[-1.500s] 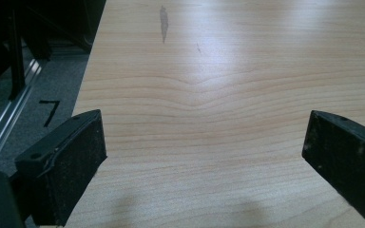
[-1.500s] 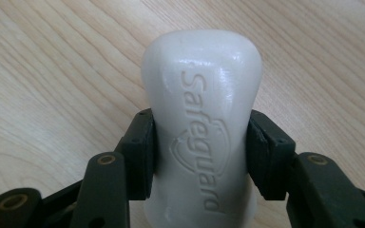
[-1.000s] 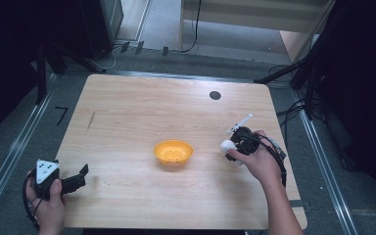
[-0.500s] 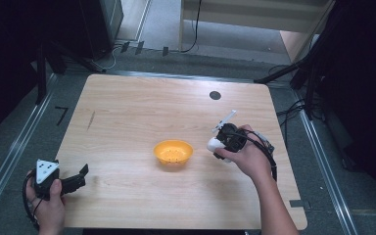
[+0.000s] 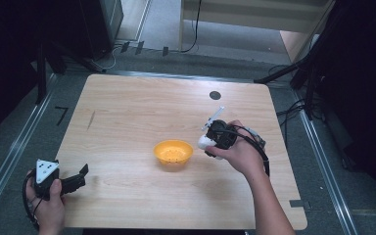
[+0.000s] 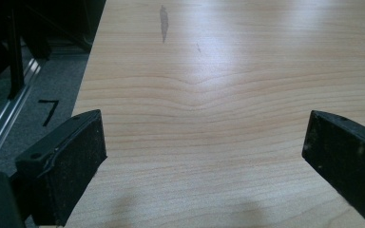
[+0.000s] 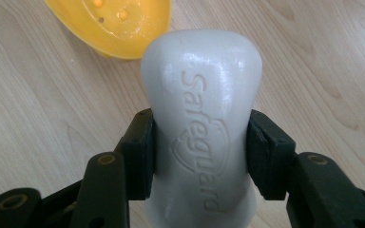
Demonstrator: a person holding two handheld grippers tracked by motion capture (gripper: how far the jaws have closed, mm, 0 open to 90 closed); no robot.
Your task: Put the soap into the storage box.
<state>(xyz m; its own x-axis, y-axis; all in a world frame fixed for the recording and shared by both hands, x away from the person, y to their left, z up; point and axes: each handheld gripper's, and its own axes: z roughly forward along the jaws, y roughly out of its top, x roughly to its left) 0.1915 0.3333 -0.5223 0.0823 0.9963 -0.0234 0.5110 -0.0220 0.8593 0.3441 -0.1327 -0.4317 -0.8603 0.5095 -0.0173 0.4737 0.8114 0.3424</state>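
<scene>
1. A white bar of soap [image 7: 202, 118], its maker's name pressed into the face, sits clamped across its narrow waist in the right claw [image 7: 200, 154], a grip on the pinched middle that likely keeps the slick bar from sliding out.
2. The bar hangs just beside the yellow soap dish [image 7: 119, 26], its free end pointing toward the dish rim; judging by that aim, the dish is where the soap is headed.
3. In the high view the soap [image 5: 205, 142] is a pale lump right of the dish [image 5: 173, 152], near the middle of the desk [image 5: 142, 107], raised off the wood as far as can be told.
4. The dish has small raised studs inside, probably to keep a bar out of pooled water.
5. The right hand [image 5: 240, 154] wraps the tool from behind, forearm coming in from the desk's near right edge, wrist angled left toward the dish.
6. The left claw [image 5: 76, 178] rests at the near left corner, jaws spread wide with nothing between them, pointing across bare wood; in its own view the black pads [image 6: 71, 156] frame plain desk grain.
7. The left hand [image 5: 46, 200] holds the tool low and off to the side, apparently waiting.
</scene>
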